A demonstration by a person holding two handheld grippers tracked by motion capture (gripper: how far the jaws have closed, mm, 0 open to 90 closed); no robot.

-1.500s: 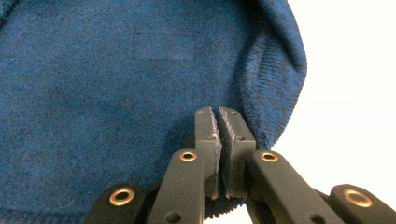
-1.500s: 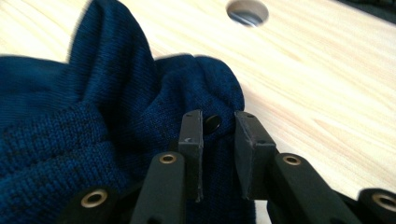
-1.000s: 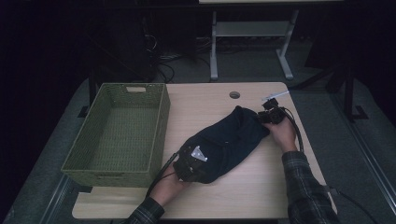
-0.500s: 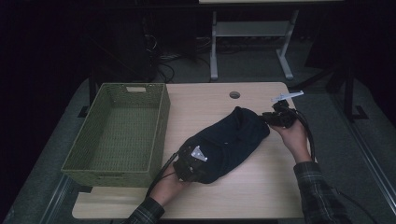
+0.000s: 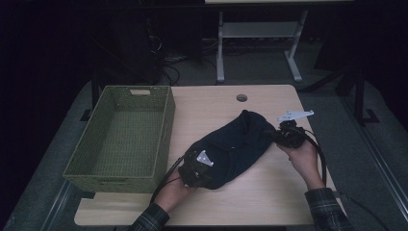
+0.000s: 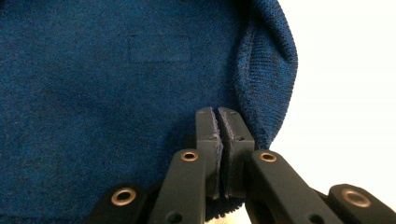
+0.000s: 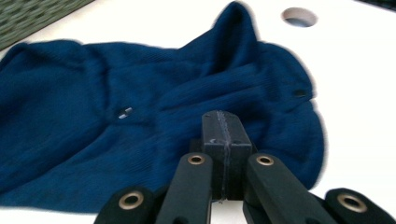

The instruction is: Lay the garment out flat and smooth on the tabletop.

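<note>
blue sweater (image 5: 231, 149) lies diagonally, near-left to far-right; left gripper (image 5: 195, 168) clamps it, right gripper (image 5: 288, 134) closed empty.

On the tabletop (image 5: 269, 202), the basket (image 5: 126, 134) stands at the left and the garment (image 5: 231, 147) lies to its right, near the middle. Behind the garment is a round hole (image 5: 241, 97) in the tabletop. The left hand-held gripper (image 5: 195, 168) is at the garment's near end, the right hand-held gripper (image 5: 284, 137) at its far right end.

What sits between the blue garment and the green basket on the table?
Nothing visible: only bare table lies between the blue garment and the green basket. The left gripper pinches the garment's near end.
</note>
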